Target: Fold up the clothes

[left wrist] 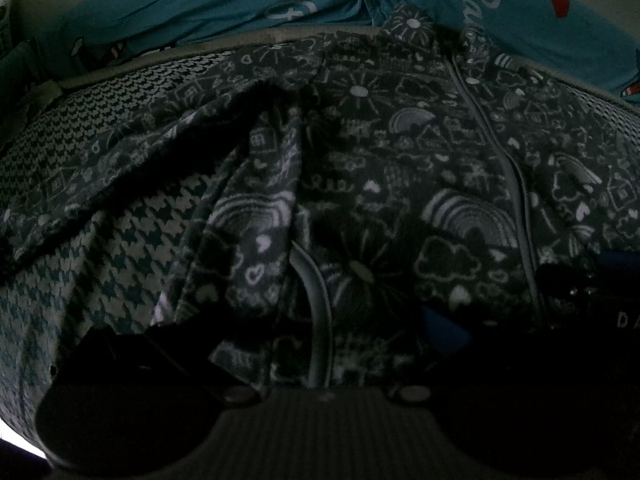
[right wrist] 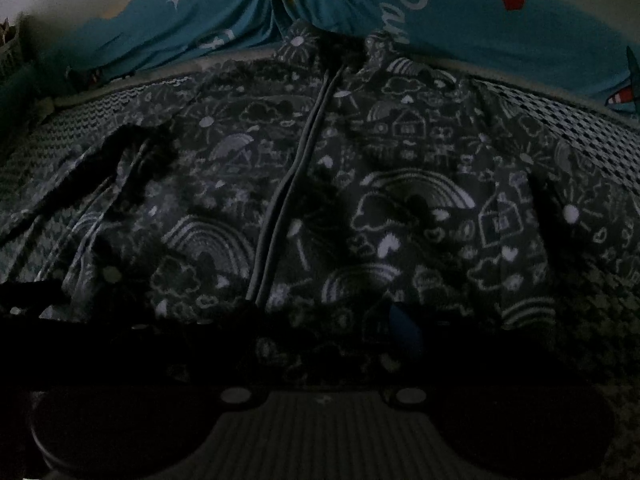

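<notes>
A grey fleece zip jacket printed with white rainbows, clouds and hearts lies front up on a bed, collar at the far end. Its zipper is done up along the middle. In the left wrist view, a sleeve lies folded in over the body. My left gripper is open over the hem on that side, and its blue pad shows. My right gripper hovers open over the hem beside the zipper, with a blue pad visible. Fabric lies under both, with neither pinching it. The scene is very dark.
The jacket rests on a houndstooth bedcover, which shows on both sides. Teal bedding with white script and stars is bunched beyond the collar. A dark bulk at the right of the left wrist view looks like the other gripper.
</notes>
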Demonstrator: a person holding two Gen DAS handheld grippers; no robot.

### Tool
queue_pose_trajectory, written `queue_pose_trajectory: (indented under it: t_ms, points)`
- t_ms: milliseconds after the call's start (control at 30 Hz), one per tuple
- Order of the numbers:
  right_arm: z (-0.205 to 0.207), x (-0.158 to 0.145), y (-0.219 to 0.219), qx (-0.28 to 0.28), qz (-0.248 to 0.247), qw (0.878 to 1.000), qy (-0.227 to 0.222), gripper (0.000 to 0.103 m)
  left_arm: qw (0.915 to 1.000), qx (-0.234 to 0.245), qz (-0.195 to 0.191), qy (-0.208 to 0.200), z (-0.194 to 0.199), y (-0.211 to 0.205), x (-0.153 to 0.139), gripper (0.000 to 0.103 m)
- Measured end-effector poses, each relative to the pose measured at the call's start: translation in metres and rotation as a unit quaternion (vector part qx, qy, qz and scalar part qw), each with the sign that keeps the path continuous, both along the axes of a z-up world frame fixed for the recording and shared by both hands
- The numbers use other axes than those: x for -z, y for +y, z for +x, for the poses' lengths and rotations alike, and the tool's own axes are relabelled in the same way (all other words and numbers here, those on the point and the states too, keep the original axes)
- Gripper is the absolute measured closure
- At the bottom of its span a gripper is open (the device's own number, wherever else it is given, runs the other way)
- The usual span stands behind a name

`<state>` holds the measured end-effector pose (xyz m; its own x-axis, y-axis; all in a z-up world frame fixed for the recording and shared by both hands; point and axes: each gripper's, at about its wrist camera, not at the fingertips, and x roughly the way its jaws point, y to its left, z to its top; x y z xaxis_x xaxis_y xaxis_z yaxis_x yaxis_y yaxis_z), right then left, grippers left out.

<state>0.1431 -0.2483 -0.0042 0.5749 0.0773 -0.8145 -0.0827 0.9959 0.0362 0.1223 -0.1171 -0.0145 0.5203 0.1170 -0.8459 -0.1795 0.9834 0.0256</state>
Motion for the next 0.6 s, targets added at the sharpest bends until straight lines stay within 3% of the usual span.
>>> queue_pose_trajectory:
  t_ms: [600]
  points:
    - [0.0005, 0.0043, 0.0025, 0.0, -0.012, 1.0, -0.001, 0.021, 1.0, 0.001, 0.003, -0.004, -0.0015, -0.0011, 0.0039, 0.0]
